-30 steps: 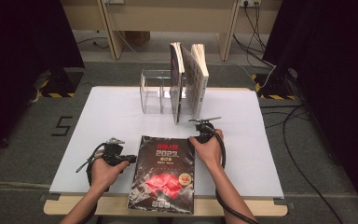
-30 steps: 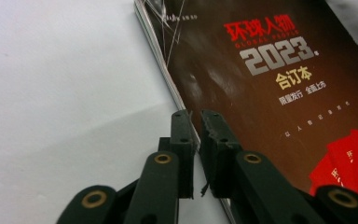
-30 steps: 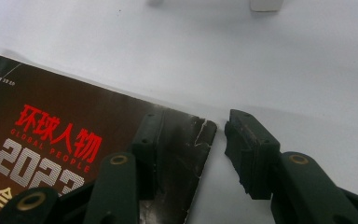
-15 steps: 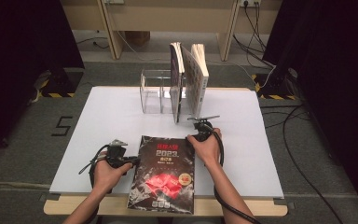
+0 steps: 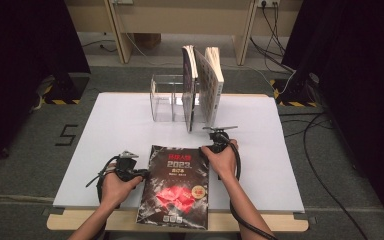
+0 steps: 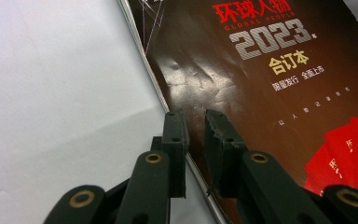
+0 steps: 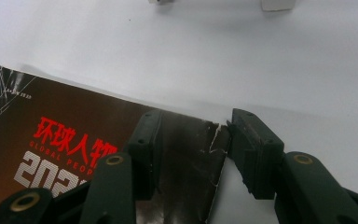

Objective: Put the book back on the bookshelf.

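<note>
A dark magazine (image 5: 177, 187) with red and silver cover text lies flat near the table's front edge. My left gripper (image 5: 143, 173) sits at its left edge. In the left gripper view the jaws (image 6: 195, 119) stand a narrow gap apart and have just been closing. The spine of the magazine (image 6: 270, 93) runs between them, one tip over the table, the other over the cover. My right gripper (image 5: 211, 147) is at the top right corner. Its jaws (image 7: 196, 119) are wide open around that corner of the magazine (image 7: 74, 130).
A clear acrylic holder (image 5: 167, 97) stands at the table's back middle, with two upright books (image 5: 190, 90) (image 5: 212, 85) leaning at its right side. White tabletop (image 5: 115, 130) lies between it and the magazine. The magazine's lower end overhangs the wooden front edge (image 5: 260, 222).
My left hand has shifted slightly at the magazine's left edge. The right hand, the magazine and the books stand as before.
</note>
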Demonstrator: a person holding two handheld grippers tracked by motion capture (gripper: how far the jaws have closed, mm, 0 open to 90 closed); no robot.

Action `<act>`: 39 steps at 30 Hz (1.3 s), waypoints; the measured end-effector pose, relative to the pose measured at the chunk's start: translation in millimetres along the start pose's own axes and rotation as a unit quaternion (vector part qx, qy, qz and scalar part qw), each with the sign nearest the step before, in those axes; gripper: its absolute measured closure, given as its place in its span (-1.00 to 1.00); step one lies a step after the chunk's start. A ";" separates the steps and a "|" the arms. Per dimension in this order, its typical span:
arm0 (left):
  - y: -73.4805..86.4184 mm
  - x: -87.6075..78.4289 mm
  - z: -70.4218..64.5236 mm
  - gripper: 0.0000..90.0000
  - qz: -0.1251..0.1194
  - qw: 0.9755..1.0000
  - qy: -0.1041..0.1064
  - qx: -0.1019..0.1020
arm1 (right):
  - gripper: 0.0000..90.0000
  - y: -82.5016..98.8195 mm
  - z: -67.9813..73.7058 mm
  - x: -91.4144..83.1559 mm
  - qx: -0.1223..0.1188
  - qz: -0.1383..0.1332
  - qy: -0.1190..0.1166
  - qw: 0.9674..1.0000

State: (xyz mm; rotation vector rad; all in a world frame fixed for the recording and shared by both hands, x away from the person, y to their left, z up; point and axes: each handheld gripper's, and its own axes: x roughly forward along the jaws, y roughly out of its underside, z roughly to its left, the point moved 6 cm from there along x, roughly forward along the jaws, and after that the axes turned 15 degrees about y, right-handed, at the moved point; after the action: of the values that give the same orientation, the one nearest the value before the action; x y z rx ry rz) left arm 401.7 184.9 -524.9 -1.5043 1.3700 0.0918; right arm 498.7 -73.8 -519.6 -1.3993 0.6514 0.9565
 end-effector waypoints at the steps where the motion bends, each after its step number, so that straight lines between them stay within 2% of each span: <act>1: 0.1 0.0 0.0 0.73 0.000 1.000 0.000 0.000 | 0.23 0.7 0.3 -0.3 0.002 0.000 0.000 1.000; 9: 0.4 0.0 -0.2 0.74 0.001 1.000 -0.003 0.001 | 0.27 7.0 1.9 -4.7 0.006 0.013 -0.014 1.000; 11: 0.6 -0.2 -0.3 0.74 0.001 1.000 -0.004 0.003 | 0.35 8.4 2.1 -5.6 0.002 0.020 -0.020 1.000; 15: 1.8 0.0 -1.3 0.72 0.003 1.000 -0.011 0.013 | 0.55 11.9 5.0 -8.9 -0.008 0.041 -0.046 0.998; 17: 2.5 -0.4 -1.4 0.71 0.004 1.000 -0.012 0.014 | 0.69 11.2 6.5 -12.7 -0.007 0.043 -0.055 0.998; 18: 2.6 -0.8 -1.3 0.71 0.003 1.000 -0.012 0.013 | 0.80 9.5 7.4 -15.4 -0.006 0.040 -0.067 0.997; 21: 3.0 -2.1 -1.2 0.69 -0.001 1.000 -0.004 0.009 | 0.90 5.9 9.7 -22.8 0.001 0.041 -0.088 0.995; 26: 0.7 -6.3 -1.2 0.59 -0.022 1.000 0.001 -0.002 | 0.94 1.2 14.0 -33.1 0.009 0.027 -0.104 0.994; 31: -4.7 -13.3 -2.5 0.49 -0.045 0.999 -0.001 0.002 | 0.94 -3.3 18.9 -45.6 0.011 0.008 -0.119 0.993; 39: -12.2 -26.3 -4.2 0.32 -0.079 0.997 -0.007 0.004 | 0.94 -10.8 29.0 -66.8 0.003 -0.028 -0.125 0.992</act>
State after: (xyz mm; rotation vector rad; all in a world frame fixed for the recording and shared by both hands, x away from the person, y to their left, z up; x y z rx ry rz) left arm 399.7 197.2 -498.4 -1.5969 1.2349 -0.0015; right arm 470.3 -55.6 -454.2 -1.2592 0.4254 1.0632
